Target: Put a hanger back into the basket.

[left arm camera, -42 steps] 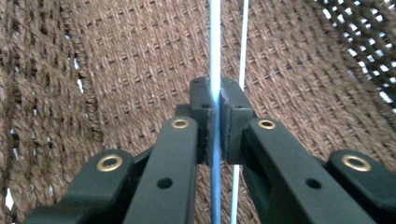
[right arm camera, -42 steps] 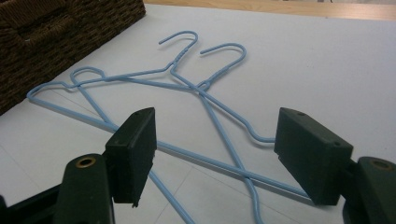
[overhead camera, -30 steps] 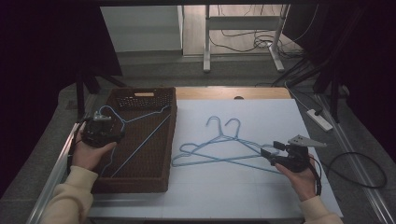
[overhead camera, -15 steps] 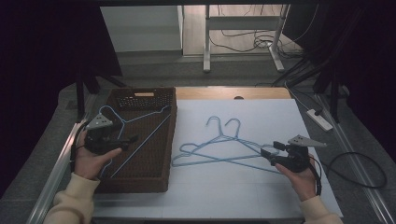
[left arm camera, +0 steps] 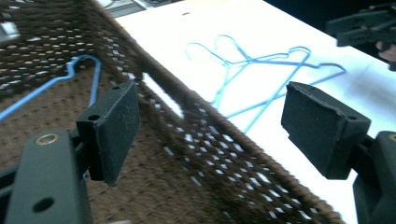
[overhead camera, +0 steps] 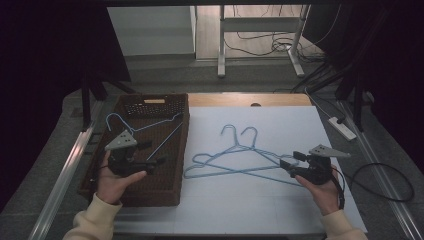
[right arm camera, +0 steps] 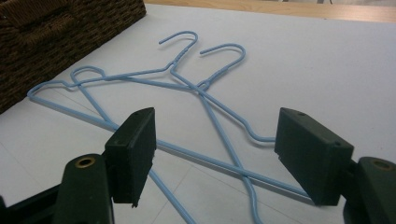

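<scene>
A blue wire hanger (overhead camera: 155, 125) lies in the brown wicker basket (overhead camera: 182, 150) at the left; the left gripper view shows the hanger (left arm camera: 95, 81) on the basket floor (left arm camera: 243, 158). My left gripper (overhead camera: 156, 153) hovers over the basket and points right. Its jaws have just been opening and stand open (left arm camera: 212, 107) with nothing between them. Two more blue hangers (overhead camera: 235, 172) lie crossed on the white table sheet. My right gripper (overhead camera: 291, 159) is open at their right end, its jaws (right arm camera: 215, 135) straddling their wires (right arm camera: 201, 88) without pressing on them.
The white sheet (overhead camera: 280, 210) covers the table right of the basket. A wooden strip (overhead camera: 245, 100) runs along the far edge. A power strip (overhead camera: 342, 127) and a black cable (overhead camera: 390, 185) lie off the table's right side.
My left gripper has moved away from the hanger's hook, toward the near right of the basket, and its jaws have widened. The hanger stays in the basket. The right gripper has not moved.
</scene>
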